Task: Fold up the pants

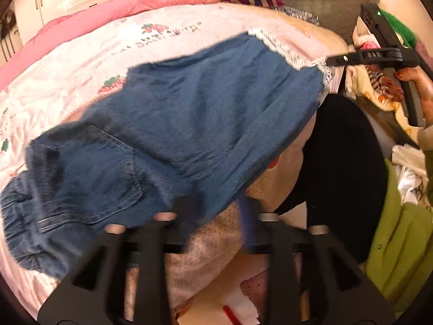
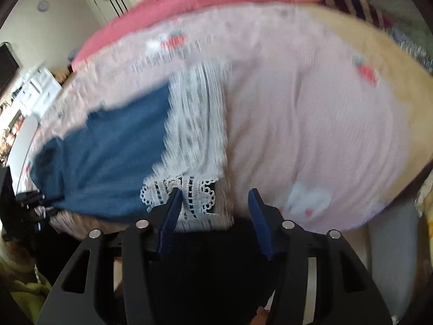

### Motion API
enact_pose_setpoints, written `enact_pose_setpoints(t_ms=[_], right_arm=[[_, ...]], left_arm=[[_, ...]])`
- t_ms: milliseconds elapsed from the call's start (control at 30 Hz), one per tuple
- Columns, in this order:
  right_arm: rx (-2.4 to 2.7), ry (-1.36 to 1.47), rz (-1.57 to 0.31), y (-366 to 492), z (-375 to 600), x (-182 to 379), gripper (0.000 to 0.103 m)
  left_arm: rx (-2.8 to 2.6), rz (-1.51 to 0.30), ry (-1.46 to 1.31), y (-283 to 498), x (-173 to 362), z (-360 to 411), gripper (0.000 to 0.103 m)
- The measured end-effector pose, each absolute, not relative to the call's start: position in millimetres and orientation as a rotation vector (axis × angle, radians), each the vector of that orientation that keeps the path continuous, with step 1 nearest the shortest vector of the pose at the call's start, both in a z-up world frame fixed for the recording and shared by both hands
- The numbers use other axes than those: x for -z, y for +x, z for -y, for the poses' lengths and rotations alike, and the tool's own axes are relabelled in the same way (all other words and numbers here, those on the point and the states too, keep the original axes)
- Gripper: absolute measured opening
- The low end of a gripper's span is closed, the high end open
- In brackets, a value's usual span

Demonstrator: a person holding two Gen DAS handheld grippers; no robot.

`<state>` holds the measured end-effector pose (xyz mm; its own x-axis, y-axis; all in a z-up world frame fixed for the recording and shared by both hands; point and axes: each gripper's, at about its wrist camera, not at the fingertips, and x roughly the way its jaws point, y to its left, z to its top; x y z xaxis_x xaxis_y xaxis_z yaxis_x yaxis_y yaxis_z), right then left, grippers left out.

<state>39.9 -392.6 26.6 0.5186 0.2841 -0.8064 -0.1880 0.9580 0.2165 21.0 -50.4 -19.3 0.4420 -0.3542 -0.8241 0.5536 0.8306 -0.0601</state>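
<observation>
A: How does the black left gripper [image 1: 213, 211] stand?

B: Blurred; its blue-padded fingers sit fairly close, though whether closed I cannot tell.

A: And the black right gripper [image 2: 215, 200]?

B: Fingers spread apart, gripping nothing; a hand [image 1: 403, 84] with painted nails holds its handle.

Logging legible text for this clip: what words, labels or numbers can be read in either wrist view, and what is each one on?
"DAS": raised letters on the right gripper's black body, left wrist view; the first letter is uncertain.
Printed lettering beside the strawberries on the pink bedsheet: too blurred to read.
Denim pants and their lace hem: no text visible.
</observation>
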Motion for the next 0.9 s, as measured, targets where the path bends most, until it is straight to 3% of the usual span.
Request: enact_pose_setpoints(t_ms=[33, 333, 667, 700, 733, 767, 900], right_arm=[[-0.315, 0.086, -0.961, 45, 382, -34, 0.060], [-0.630, -0.112, -0.906, 104, 239, -50, 0.062], [-0.794, -0.217, -1.070, 184, 123, -2, 0.059], [-0.788, -0.221, -1.091, 187, 118, 4, 0.056], [-0.800, -0.221, -1.118, 192, 113, 10, 0.037], [-0.832, -0.216, -1.158, 196, 105, 18, 0.007], [-0.795, -0.219, -1.124, 202, 103, 19, 0.003]], left_arm=[[0.561, -0.944, 0.218, 19, 13, 47, 0.055], [0.385, -0.891, 0.143, 33, -13, -3, 0.056], [0.220, -0.934, 0.036, 40, 3, -65, 0.058], [0.222, -0.941, 0.026, 41, 7, -67, 0.058], [0.221, -0.945, 0.019, 42, 9, -70, 0.058], [0.219, -0.949, 0.016, 42, 12, -72, 0.057], [0.219, -0.943, 0.013, 43, 15, -83, 0.050]])
